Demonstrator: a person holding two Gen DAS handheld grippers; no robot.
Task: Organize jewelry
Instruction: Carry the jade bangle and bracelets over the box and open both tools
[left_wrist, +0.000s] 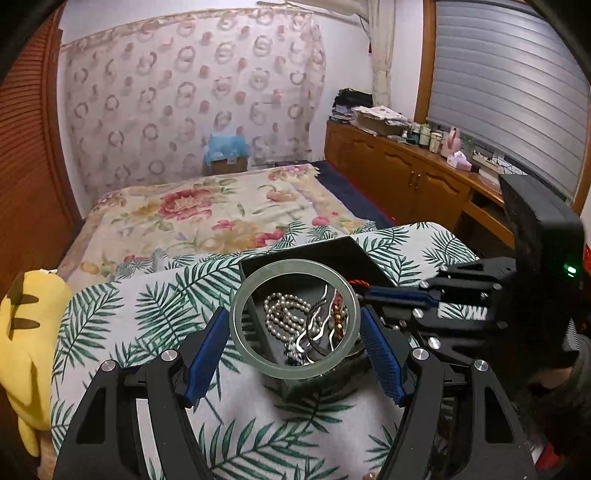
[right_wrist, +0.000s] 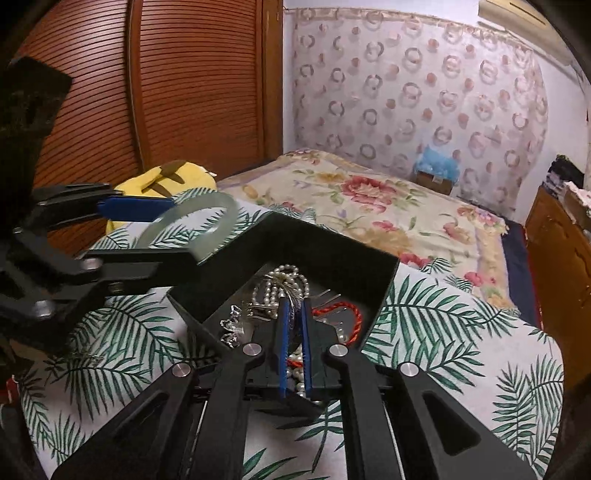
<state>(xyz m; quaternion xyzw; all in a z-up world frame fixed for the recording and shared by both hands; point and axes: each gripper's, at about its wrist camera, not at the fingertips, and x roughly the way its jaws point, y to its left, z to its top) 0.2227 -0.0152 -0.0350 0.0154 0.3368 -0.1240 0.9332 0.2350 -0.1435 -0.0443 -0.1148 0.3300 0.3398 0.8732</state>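
The left gripper (left_wrist: 295, 343) clamps the pale green jade bangle (left_wrist: 294, 319) across its width above the black jewelry box (right_wrist: 325, 254); the right gripper (right_wrist: 294, 328), nearly shut, pinches something silvery inside (unclear what).

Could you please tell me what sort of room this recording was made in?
Most likely a home bedroom: a bed with a floral blanket, a louvred wooden wardrobe door, and a low wooden cabinet cluttered with household bits beneath a shuttered window.
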